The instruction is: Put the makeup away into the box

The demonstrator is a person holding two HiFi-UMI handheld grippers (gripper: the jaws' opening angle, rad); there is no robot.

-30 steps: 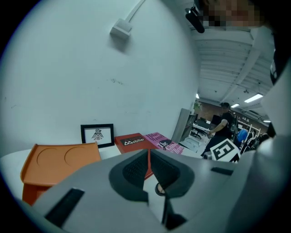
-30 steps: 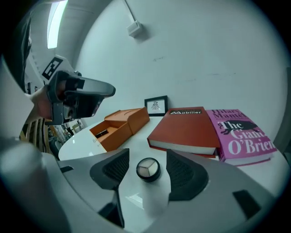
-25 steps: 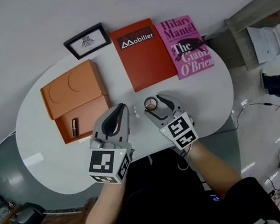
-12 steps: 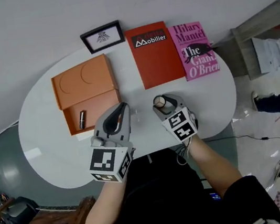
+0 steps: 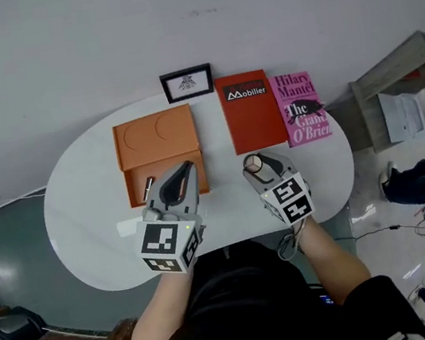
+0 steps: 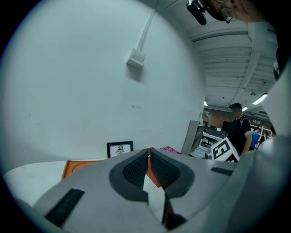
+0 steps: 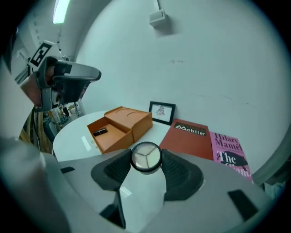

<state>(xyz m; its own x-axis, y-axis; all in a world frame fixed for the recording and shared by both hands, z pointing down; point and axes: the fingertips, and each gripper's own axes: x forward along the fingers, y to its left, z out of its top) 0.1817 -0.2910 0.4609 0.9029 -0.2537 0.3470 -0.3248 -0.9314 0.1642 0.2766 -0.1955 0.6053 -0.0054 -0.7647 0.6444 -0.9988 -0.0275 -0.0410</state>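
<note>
My right gripper (image 5: 253, 163) is shut on a round black-rimmed makeup compact (image 7: 146, 157) with three pale pans, held above the white table (image 5: 85, 227). The orange box (image 5: 155, 138) stands at the back left of the table; its open drawer (image 7: 109, 136) holds a dark lipstick (image 7: 100, 132). My left gripper (image 5: 188, 166) hovers over the drawer's right end, jaws shut with nothing between them (image 6: 148, 154). In the right gripper view the left gripper (image 7: 63, 82) hangs high at the left.
A red book (image 5: 249, 110) and a pink book (image 5: 303, 107) lie side by side right of the box. A small black picture frame (image 5: 187, 83) leans on the wall behind them. A person (image 6: 236, 129) stands far off at the right.
Both grippers have risen off the table. The right one has lifted the compact with it; the left one has shifted up toward the box drawer.
</note>
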